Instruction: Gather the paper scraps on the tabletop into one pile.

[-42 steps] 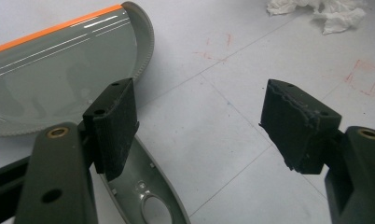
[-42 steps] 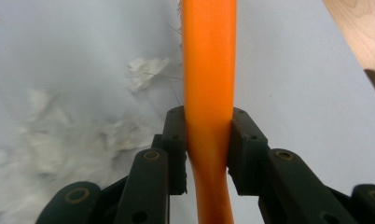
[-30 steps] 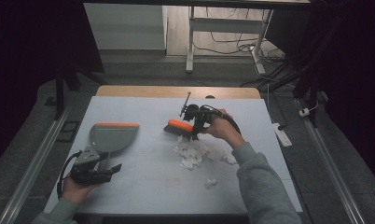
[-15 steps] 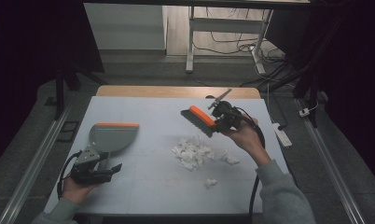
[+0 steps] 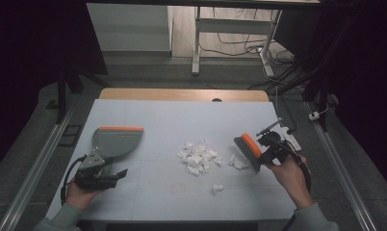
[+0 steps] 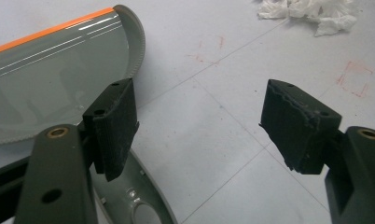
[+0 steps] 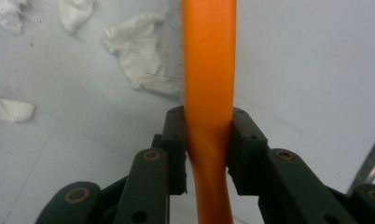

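A grey dustpan (image 5: 115, 140) with an orange lip lies flat at the left of the table. My left gripper (image 5: 115, 175) rests just behind its handle, open, with nothing between the fingers. In the left gripper view the dustpan (image 6: 50, 88) sits beyond the left jaw of the left gripper (image 6: 199, 121). My right gripper (image 5: 263, 154) is shut on an orange-backed brush (image 5: 248, 150), held just right of a pile of white paper scraps (image 5: 199, 156). The right gripper view shows the right gripper (image 7: 208, 135) clamped on the orange brush back (image 7: 209, 70), with a scrap (image 7: 139, 56) beside it.
One loose scrap (image 5: 238, 163) lies by the brush bristles, another small one (image 5: 218, 187) nearer the front edge. The table (image 5: 182, 120) has a wooden strip along its far edge. Desk legs and cables stand on the floor beyond.
My right gripper has carried the brush from the far side of the pile out to the right and nearer the front. The left gripper and dustpan have stayed put.
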Action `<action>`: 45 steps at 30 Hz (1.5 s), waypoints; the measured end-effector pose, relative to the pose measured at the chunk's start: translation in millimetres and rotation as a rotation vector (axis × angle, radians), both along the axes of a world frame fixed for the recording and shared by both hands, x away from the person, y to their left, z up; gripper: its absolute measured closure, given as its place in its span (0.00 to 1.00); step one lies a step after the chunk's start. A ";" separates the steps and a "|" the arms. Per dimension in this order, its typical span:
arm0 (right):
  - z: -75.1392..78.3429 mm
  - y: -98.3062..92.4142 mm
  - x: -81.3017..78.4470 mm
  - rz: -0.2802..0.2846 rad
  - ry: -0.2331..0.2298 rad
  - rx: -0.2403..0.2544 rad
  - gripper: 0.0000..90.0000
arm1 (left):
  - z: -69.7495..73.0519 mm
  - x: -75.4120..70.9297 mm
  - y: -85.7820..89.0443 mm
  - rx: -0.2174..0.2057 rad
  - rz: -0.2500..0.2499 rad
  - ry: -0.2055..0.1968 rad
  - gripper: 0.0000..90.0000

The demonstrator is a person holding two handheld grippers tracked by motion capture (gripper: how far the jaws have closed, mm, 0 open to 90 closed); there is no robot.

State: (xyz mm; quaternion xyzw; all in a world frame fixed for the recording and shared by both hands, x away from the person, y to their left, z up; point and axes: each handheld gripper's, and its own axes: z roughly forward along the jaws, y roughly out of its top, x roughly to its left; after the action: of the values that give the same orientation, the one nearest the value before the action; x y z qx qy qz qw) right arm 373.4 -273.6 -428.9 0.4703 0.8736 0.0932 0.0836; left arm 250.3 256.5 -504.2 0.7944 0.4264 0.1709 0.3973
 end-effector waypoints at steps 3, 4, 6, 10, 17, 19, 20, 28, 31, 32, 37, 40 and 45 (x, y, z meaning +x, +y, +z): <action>-6.0 5.0 -0.3 0.005 0.024 0.007 0.78 | 0.2 -0.2 0.1 0.001 0.001 0.000 0.31; -7.3 8.2 -0.5 0.017 0.020 0.017 0.78 | 0.1 -0.2 0.3 0.000 0.004 0.000 0.31; -9.1 16.3 -0.3 0.034 0.021 0.025 0.78 | 0.1 -0.1 0.9 -0.003 0.005 0.001 0.31; -11.3 33.5 4.2 0.063 0.021 0.037 0.78 | -0.2 -0.3 0.1 0.002 0.002 0.001 0.31; -10.1 63.1 9.0 0.160 0.043 0.281 0.78 | -0.3 -0.2 1.2 0.002 0.008 0.002 0.31; -6.3 66.2 8.3 0.161 0.001 0.279 0.78 | -0.4 -0.3 1.1 0.003 0.007 0.002 0.31; -4.0 65.7 8.6 0.161 -0.029 0.252 0.78 | -0.5 -0.2 1.0 0.003 0.007 0.002 0.31; 10.1 52.8 25.7 0.150 -0.116 0.232 0.78 | -0.8 0.4 0.3 0.005 0.007 0.004 0.31; 7.5 58.8 42.0 0.190 -0.150 0.191 0.78 | -1.2 1.0 -0.5 0.011 0.006 0.007 0.31; 4.7 63.8 48.4 0.216 -0.168 0.153 0.78 | -1.0 0.6 -0.7 0.013 0.006 0.005 0.31; -11.2 90.4 85.2 0.280 -0.116 0.073 0.78 | -1.1 0.5 0.2 0.012 0.010 0.005 0.31; -16.9 107.1 98.4 0.305 -0.102 0.062 0.78 | -1.7 0.9 0.8 0.014 0.011 0.008 0.31; -20.7 125.2 99.3 0.350 -0.076 0.096 0.78 | -1.2 -0.3 2.0 0.009 0.012 0.004 0.31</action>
State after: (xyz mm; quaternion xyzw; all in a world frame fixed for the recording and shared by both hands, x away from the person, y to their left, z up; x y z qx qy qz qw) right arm 472.7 -148.4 -449.6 0.3108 0.9328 0.1654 0.0766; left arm 250.0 258.4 -505.3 0.7940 0.4312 0.1739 0.3918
